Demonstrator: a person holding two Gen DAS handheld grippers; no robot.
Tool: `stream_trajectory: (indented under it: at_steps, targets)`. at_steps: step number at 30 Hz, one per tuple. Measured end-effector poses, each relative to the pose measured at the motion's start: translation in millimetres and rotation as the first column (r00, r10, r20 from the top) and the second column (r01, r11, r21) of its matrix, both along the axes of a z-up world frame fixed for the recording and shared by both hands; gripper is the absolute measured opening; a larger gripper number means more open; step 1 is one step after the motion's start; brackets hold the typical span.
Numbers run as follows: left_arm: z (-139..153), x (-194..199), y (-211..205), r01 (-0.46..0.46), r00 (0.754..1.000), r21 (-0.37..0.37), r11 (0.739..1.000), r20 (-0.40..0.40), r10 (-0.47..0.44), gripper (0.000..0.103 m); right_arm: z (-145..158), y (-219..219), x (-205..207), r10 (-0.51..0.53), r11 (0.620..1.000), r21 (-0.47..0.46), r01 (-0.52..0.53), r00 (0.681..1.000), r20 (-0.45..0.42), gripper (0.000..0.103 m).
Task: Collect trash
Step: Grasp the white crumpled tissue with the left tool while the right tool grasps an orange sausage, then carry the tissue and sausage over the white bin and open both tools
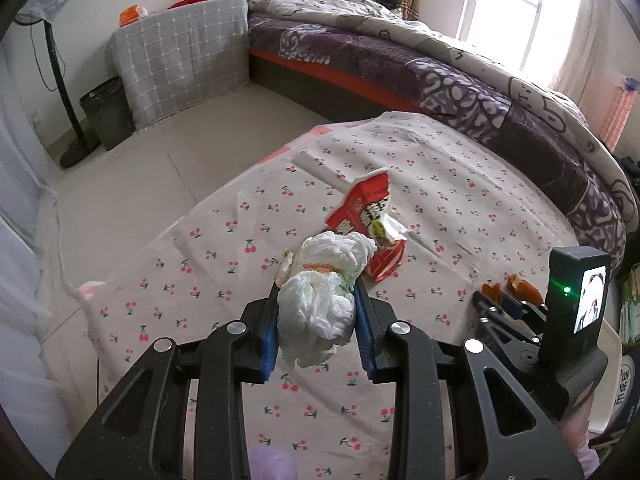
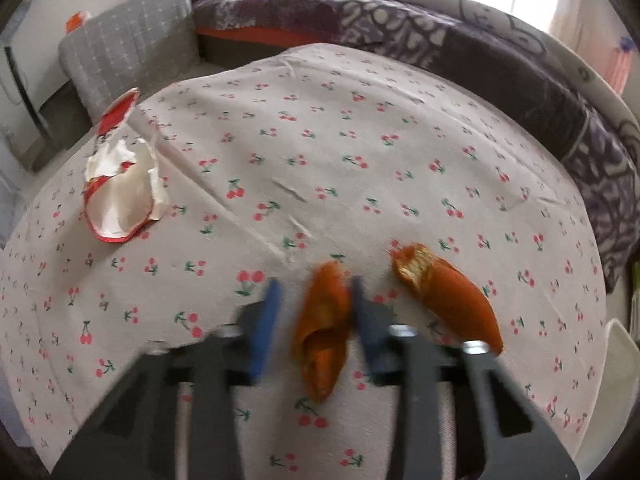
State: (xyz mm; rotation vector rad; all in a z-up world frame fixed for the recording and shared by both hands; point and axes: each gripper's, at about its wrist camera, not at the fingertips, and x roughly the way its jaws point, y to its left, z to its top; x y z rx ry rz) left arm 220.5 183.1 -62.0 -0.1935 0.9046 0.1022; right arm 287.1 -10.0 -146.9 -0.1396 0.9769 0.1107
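Left tool (image 1: pixel 316 300): its blue-padded fingers (image 1: pixel 269 340) are clamped on a crumpled white tissue wad (image 1: pixel 320 304), which bulges above and below the pads and is held above the bench.
Right tool (image 2: pixel 312 312): its fingers stand apart on either side of an orange peel piece (image 2: pixel 322 332); the right pad looks to touch the peel, the left pad is clear of it. The view is motion-blurred, so the contact is uncertain.
Second peel (image 2: pixel 448 296): a curled orange strip with a pale, ragged end, lying on the cloth just right of the right tool.
Red carton (image 1: pixel 366 220): a torn, flattened red and white package with a ripped white flap, lying on the cloth just beyond the tissue wad; in the right wrist view it sits well to the left, its pale inside showing.
Bench (image 1: pixel 460 200): covered by a light cloth printed with small red cherries, creased with fold lines, draping over the edges.
Bed (image 1: pixel 460 92): beyond the bench, with a purple patterned quilt and a pale cartoon-print blanket rumpled on top.
Grey checked cover (image 1: pixel 188 52): quilted fabric draped over a boxy form beside the bed.
Dark bin (image 1: pixel 106 116): on the floor by the grey cover, next to the black pole of a standing fan (image 1: pixel 64 80).
Floor (image 1: pixel 160 152): pale, smooth tiles.
Window (image 1: pixel 508 12): bright and overexposed behind the bed.
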Motion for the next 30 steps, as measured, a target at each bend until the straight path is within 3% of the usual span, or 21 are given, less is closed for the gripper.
stream_trajectory:
  at_steps: [5,12,30]
  targets:
    - [2,-3,10,-0.033,0.999,-0.009,0.999,0.009,0.033,0.03,8,1,-4,0.025,0.998,0.057,-0.025,1.0,0.005,0.021]
    - [16,-6,8,-0.043,0.998,-0.019,0.999,0.053,0.044,0.03,43,0,-15,0.046,0.992,0.116,-0.055,0.996,0.078,0.021]
    - [31,-8,-32,0.014,0.995,-0.028,1.0,0.097,-0.011,0.03,95,-45,-50,-0.006,0.988,0.15,-0.018,0.988,0.157,0.021]
